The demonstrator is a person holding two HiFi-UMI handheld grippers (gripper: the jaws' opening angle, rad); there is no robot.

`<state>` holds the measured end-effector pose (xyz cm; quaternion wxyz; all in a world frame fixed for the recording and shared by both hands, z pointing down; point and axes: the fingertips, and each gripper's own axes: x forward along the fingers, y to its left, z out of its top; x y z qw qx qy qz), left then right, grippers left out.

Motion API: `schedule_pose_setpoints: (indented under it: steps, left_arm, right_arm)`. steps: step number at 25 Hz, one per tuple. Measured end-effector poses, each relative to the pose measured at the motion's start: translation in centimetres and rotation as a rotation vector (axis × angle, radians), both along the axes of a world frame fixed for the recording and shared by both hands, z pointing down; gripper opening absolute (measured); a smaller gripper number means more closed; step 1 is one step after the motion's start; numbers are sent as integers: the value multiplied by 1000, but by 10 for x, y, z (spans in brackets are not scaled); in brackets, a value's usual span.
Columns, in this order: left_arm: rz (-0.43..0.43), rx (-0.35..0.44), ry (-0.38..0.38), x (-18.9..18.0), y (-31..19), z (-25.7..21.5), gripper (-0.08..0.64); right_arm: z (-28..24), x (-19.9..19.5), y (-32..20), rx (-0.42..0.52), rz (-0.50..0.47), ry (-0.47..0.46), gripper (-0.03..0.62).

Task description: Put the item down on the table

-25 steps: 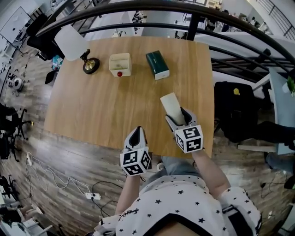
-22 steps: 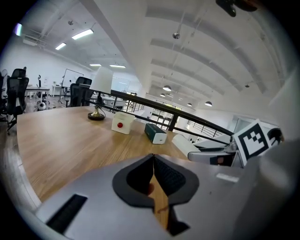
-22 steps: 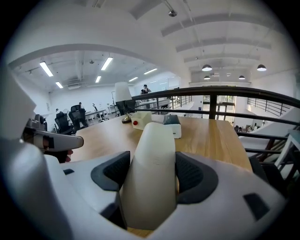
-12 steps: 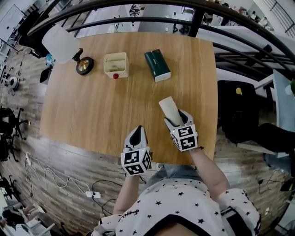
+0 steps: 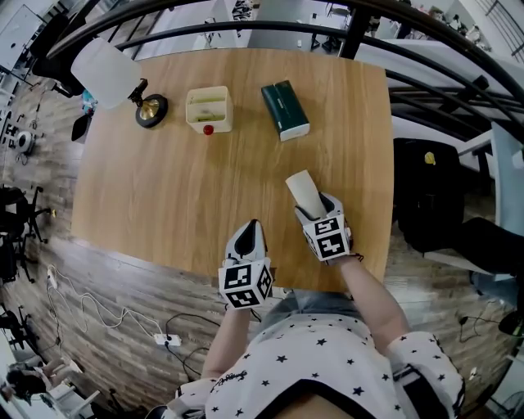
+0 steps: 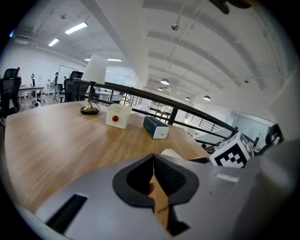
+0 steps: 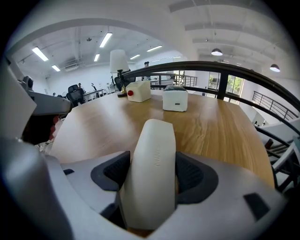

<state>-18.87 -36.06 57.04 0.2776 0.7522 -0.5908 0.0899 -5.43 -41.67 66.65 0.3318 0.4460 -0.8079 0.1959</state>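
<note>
A cream, rounded oblong item [image 7: 152, 168] sits between the pads of my right gripper [image 7: 153, 176], which is shut on it; the item's tip [image 5: 303, 190] sticks out forward over the wooden table [image 5: 188, 188] near its front right. My left gripper [image 5: 247, 243] hovers at the table's front edge, left of the right one, with its jaws shut and nothing between them [image 6: 153, 180]. In the left gripper view the right gripper's marker cube [image 6: 233, 152] shows at the right.
At the table's far side stand a lamp with a white shade [image 5: 105, 72] and brass base [image 5: 151, 110], a cream box with a red button [image 5: 209, 110] and a dark green box [image 5: 284, 109]. A black railing [image 5: 344, 20] curves behind the table. Cables [image 5: 98, 315] lie on the floor.
The view has shifted a little, so the table sits lower in the frame. Both grippers keep their places relative to each other; the right one still holds the cream item.
</note>
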Motion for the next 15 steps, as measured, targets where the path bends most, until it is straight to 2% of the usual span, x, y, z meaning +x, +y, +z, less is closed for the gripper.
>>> schedule_pose_setpoints:
  steps: [7, 15]
  left_arm:
    - [-14, -4, 6, -4, 3, 0, 14]
    - [-15, 17, 5, -4, 22, -10, 14]
  right_arm:
    - [6, 0, -1, -19, -4, 4, 298]
    - [-1, -1, 4, 15, 24, -13, 316]
